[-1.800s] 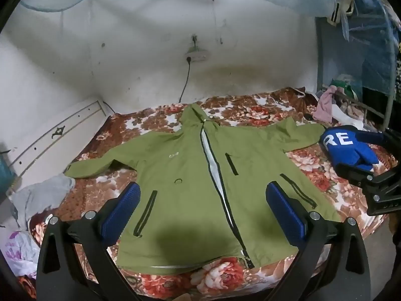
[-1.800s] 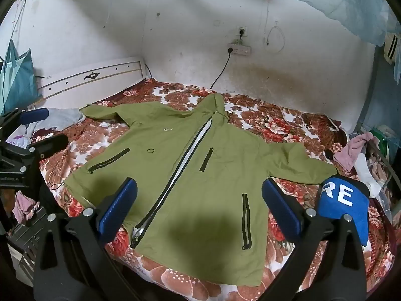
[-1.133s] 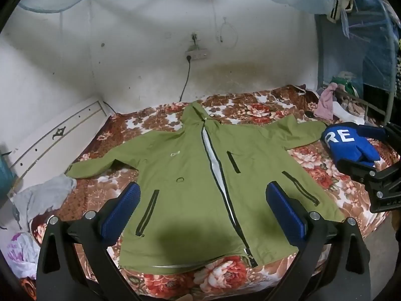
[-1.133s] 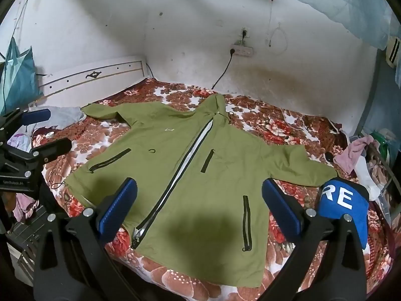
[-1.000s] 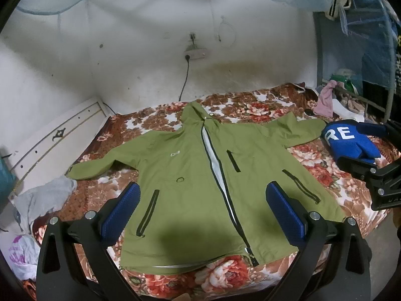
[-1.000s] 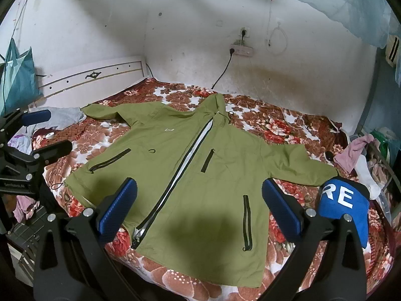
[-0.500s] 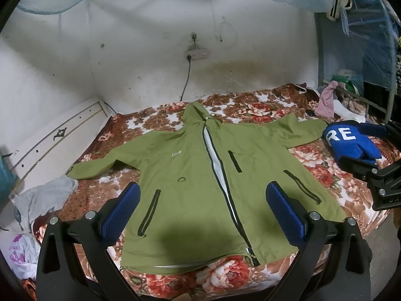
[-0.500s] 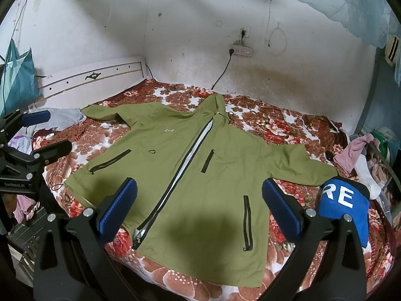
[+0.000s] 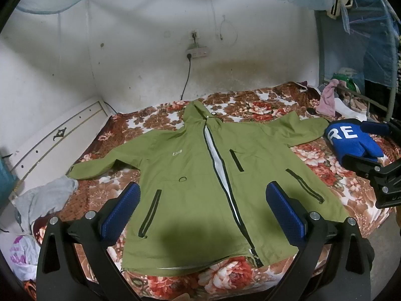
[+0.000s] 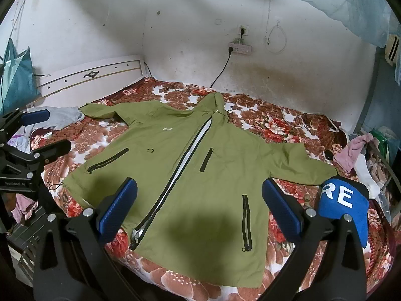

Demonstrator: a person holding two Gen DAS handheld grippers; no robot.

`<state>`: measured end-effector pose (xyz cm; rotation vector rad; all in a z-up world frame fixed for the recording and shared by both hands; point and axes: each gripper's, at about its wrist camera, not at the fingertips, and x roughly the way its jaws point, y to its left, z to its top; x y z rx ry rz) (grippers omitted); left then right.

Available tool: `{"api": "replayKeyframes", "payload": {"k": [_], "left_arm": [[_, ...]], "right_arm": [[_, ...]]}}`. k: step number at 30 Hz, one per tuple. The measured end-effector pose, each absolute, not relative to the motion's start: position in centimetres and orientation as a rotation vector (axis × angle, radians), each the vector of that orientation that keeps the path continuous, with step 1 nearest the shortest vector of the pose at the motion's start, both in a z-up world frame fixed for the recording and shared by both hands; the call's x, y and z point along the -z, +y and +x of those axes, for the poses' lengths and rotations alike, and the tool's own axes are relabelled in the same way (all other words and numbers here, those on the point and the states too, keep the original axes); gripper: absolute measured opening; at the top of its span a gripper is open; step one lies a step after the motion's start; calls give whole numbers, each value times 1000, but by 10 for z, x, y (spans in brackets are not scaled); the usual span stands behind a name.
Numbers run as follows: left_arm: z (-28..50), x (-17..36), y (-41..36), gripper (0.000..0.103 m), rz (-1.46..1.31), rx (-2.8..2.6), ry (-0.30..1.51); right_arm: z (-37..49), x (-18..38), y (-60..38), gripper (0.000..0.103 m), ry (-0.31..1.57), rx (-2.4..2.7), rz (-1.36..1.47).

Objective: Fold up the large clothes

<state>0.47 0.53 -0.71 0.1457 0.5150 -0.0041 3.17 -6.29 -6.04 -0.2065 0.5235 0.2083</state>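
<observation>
A large olive-green hooded jacket (image 9: 200, 175) (image 10: 190, 165) lies spread flat, front up, on the floral bed, sleeves out to both sides, hood toward the far wall and zipper partly undone. My left gripper (image 9: 203, 208) hovers open above the hem, nothing between its blue pads. Over the lower right half of the jacket my right gripper (image 10: 199, 204) stands open and empty too. In the left wrist view the right gripper (image 9: 371, 148) shows at the right edge; in the right wrist view the left gripper (image 10: 37, 135) shows at the left edge.
The floral bedsheet (image 9: 250, 107) covers the bed against white walls, with a white headboard (image 10: 95, 77) on the left. A grey garment (image 9: 47, 198) lies at the bed's left side. A blue glove lettered "RE" (image 10: 343, 205), pink cloth (image 9: 327, 100) and a rack sit right.
Both grippers stayed open, hovering above the jacket, with only slight drift of the views. The jacket has not moved.
</observation>
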Motion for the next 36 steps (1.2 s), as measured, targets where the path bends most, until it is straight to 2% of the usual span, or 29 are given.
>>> {"api": "replayKeyframes", "payload": {"k": [21,36], "left_arm": [[31,24,27,98,125,-29,551],[99,55,130,98,47,-193,602]], "right_arm": [[59,81,-51,99,562,-205,-193],[165,101,31,99,587,-272,-217]]}}
